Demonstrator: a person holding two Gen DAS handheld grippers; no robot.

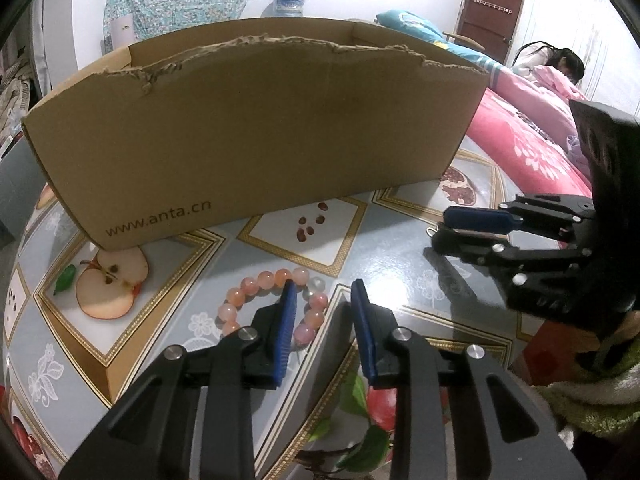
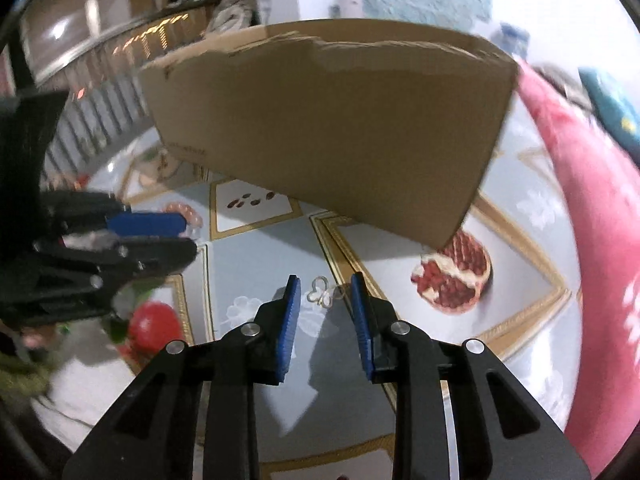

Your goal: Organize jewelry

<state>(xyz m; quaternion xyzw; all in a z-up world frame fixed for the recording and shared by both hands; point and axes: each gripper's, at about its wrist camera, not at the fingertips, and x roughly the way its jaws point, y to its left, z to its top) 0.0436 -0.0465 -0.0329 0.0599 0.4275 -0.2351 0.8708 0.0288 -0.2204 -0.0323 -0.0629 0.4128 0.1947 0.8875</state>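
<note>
Low wrist views, shared box (image 1: 256,140)

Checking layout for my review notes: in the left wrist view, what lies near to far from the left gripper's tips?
Left gripper → bead bracelet → printed seeds on the tablecloth → cardboard box → water jug behind it.

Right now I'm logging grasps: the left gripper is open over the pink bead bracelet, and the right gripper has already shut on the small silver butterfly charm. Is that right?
Not quite. The right gripper has not shut: its jaws stand open on either side of the small silver butterfly charm, which lies on the tablecloth, as the right wrist view shows. The rest holds: the left gripper is open over the pink bead bracelet.
</note>
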